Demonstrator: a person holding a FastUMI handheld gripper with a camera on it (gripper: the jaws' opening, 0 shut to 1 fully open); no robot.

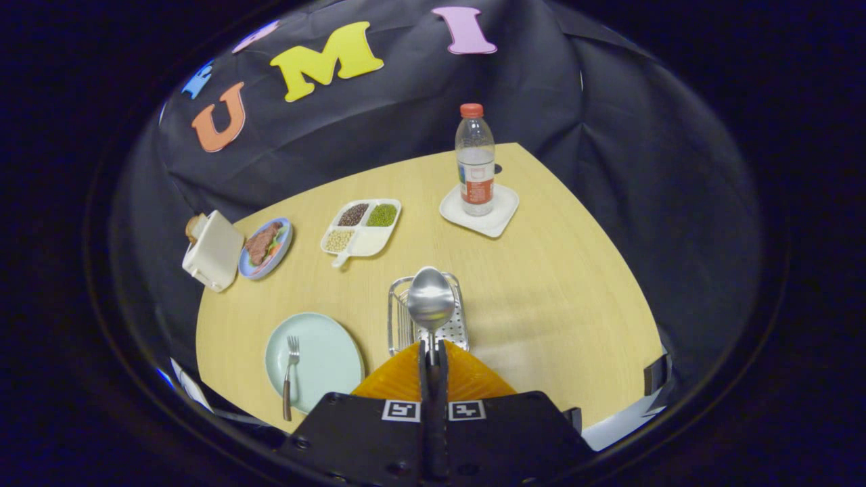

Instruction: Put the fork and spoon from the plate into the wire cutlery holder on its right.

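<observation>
From the gripper view, a pale wooden desk [541, 284] carries a scatter of things. At its far side a bottle [475, 159] with a red cap stands upright on a white square saucer [497, 220]. Nearer the middle lies a white tray [362, 226] split into compartments of beans and grains, and beside it a blue dish [266, 247] of food touches a white box [213, 251] at the desk's edge. Nothing stands between the gripper and the holder.

The gripper [433, 348] is pinched tight on the spoon [431, 301] handle, its bowl pointing forward, hanging over the wire holder [399, 318] just ahead of the fingers. The fork [290, 372] lies on the mint plate [325, 358], just beside the holder.
</observation>
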